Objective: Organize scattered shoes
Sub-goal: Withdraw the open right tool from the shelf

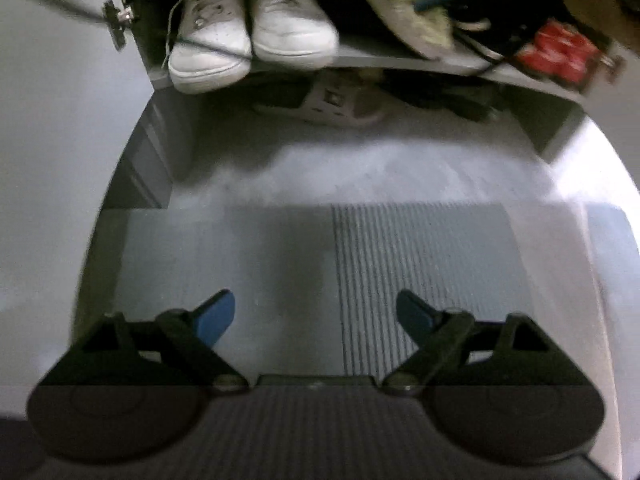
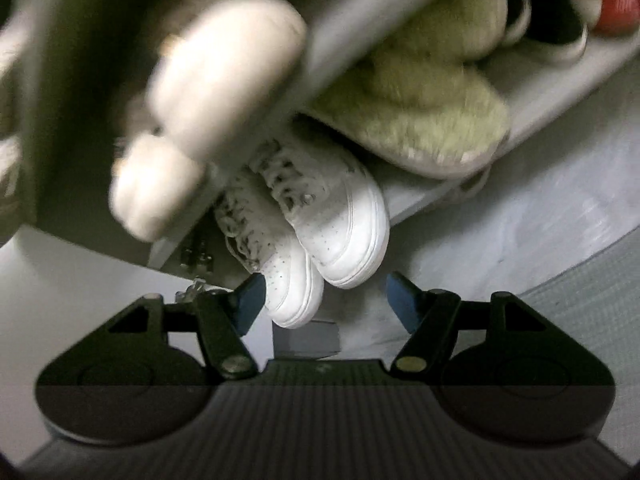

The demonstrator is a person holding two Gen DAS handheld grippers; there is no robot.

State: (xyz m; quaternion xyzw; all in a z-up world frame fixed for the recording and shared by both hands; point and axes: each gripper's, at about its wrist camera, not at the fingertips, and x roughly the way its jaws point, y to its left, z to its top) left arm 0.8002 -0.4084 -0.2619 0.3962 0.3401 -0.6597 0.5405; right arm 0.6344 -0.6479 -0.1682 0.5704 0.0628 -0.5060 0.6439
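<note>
A pair of white lace-up sneakers (image 1: 248, 36) stands side by side on a grey shelf board (image 1: 380, 58), toes toward me. My left gripper (image 1: 314, 300) hangs well back from them over the floor, open, with nothing between its blue pads. In the right wrist view the same sneakers (image 2: 340, 232) appear close and tilted. My right gripper (image 2: 325, 280) is open just in front of their toes, and its pads press on nothing. The left pad (image 2: 250, 300) overlaps one toe in the picture; whether it touches I cannot tell.
Fuzzy green slippers (image 2: 420, 120) lie on the shelf beside the sneakers, a red item (image 1: 560, 52) further right. Blurred pale shoes (image 2: 224, 72) fill a higher shelf. A grey sandal (image 1: 336, 100) sits under the shelf board. A ribbed grey mat (image 1: 420, 260) covers the floor. An open cabinet door (image 1: 60, 120) with hinge (image 1: 116, 20) stands left.
</note>
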